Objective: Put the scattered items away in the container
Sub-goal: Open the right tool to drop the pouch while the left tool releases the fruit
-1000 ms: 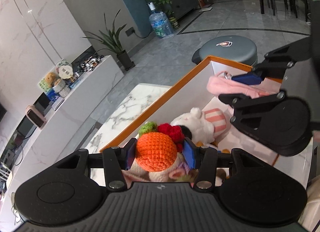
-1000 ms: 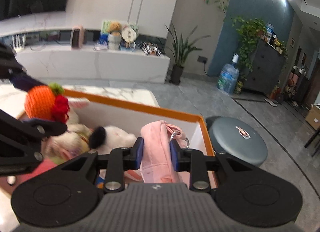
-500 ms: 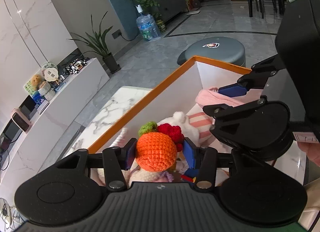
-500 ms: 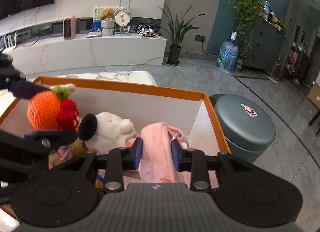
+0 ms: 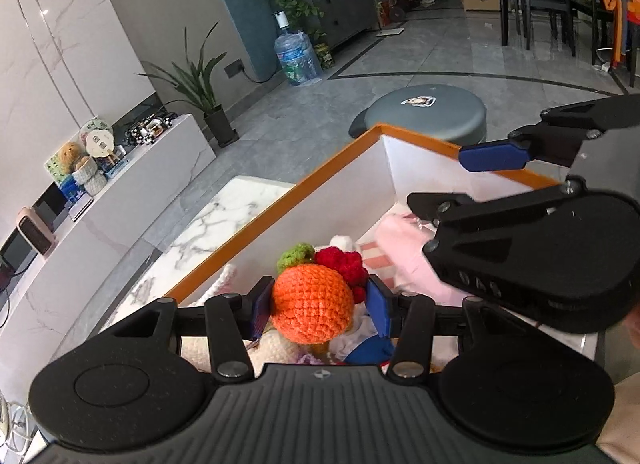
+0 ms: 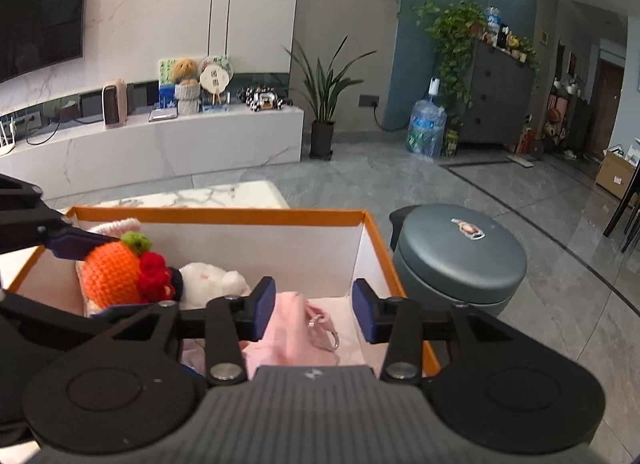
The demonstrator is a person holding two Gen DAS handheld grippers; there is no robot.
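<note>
An orange-rimmed white box [image 5: 280, 208] [image 6: 224, 216] sits on a marble table. My left gripper [image 5: 320, 304] is shut on an orange crocheted fruit toy [image 5: 314, 304] [image 6: 112, 272] with a green and red top, held over the box's near end. My right gripper [image 6: 314, 308] [image 5: 460, 180] is open above a pink pouch with a metal ring [image 6: 300, 328] [image 5: 404, 252], which lies inside the box. A white plush [image 6: 212, 284] and other soft toys lie in the box between them.
A grey round stool [image 6: 460, 256] [image 5: 424, 112] stands just past the box's far corner. The marble table top [image 5: 224, 216] shows left of the box. A white TV bench [image 6: 160, 144], a plant and a water bottle [image 6: 426, 128] stand further off.
My right gripper has opened and let go of the pink pouch, which now lies in the box. Both grippers have lifted slightly. The left gripper still holds the orange toy.
</note>
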